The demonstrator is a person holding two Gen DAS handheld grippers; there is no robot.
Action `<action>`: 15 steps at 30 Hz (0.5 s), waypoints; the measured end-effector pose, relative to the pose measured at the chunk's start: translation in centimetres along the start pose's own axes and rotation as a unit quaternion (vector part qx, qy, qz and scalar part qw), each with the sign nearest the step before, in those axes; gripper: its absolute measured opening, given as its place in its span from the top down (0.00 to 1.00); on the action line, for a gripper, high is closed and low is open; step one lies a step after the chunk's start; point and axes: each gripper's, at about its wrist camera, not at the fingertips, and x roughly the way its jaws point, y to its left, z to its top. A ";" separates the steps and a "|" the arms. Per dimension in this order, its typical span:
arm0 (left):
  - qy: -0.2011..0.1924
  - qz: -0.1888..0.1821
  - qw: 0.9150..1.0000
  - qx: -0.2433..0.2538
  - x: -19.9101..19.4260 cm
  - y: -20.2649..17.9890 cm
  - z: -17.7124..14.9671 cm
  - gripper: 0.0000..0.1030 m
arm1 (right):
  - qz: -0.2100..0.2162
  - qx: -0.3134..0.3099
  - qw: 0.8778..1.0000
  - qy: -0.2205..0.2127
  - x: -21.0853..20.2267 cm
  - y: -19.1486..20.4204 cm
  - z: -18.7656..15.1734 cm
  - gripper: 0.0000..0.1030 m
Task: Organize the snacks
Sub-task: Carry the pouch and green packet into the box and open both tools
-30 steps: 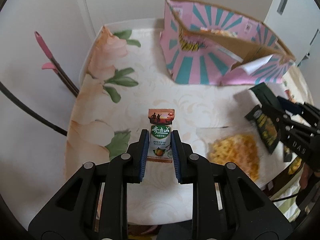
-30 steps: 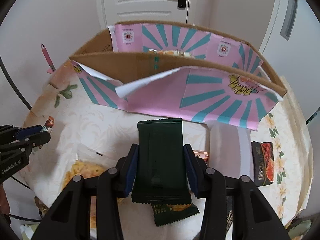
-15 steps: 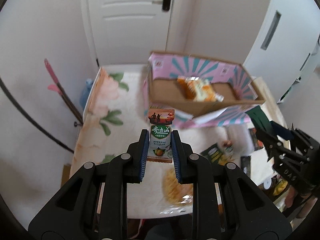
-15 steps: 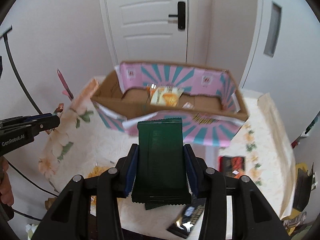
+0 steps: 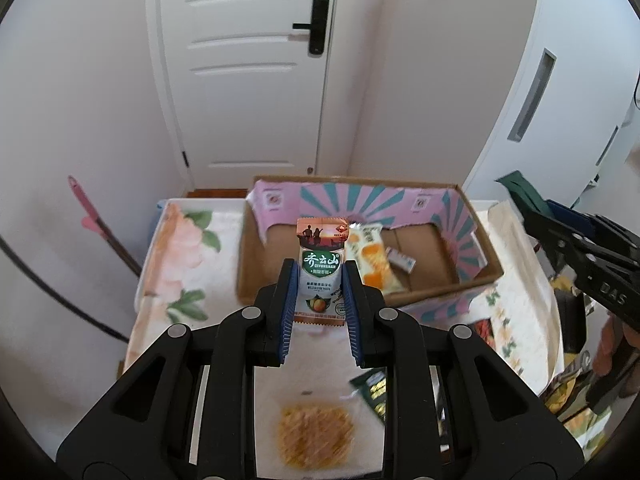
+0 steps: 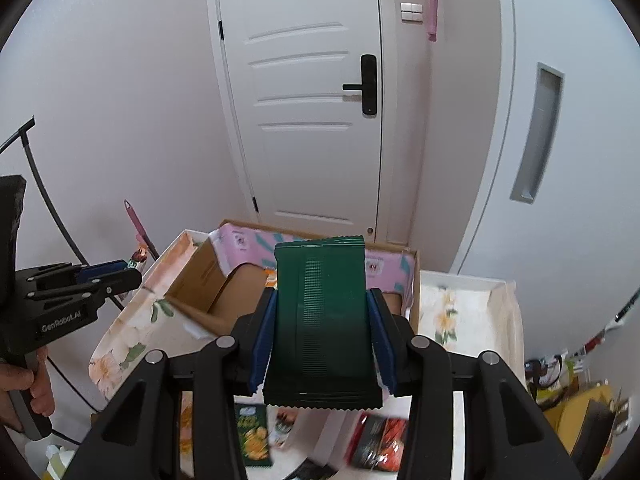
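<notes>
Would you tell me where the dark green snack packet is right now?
The dark green snack packet sits centre in the right wrist view, clamped in the right claw, raised in front of the pink cardboard box.

Both wrist cameras are looking forward and downward from above the near side of the cardboard box (image 5: pixel 360 248), facing the white door (image 5: pixel 248 72) behind it. The left view is sitting nearer the box (image 6: pixel 304 272); both are sharing box, door and floral table (image 5: pixel 176 248).
</notes>
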 end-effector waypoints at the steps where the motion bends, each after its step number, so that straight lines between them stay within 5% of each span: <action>1: 0.003 -0.002 1.000 0.001 0.5 -0.2 0.5 0.81 | 0.002 0.001 1.000 0.002 0.8 -0.6 0.6 0.61; 15: 0.074 -0.039 0.996 0.012 11.1 -0.3 4.7 0.81 | 0.005 0.068 0.993 0.095 11.3 -4.5 2.5 0.61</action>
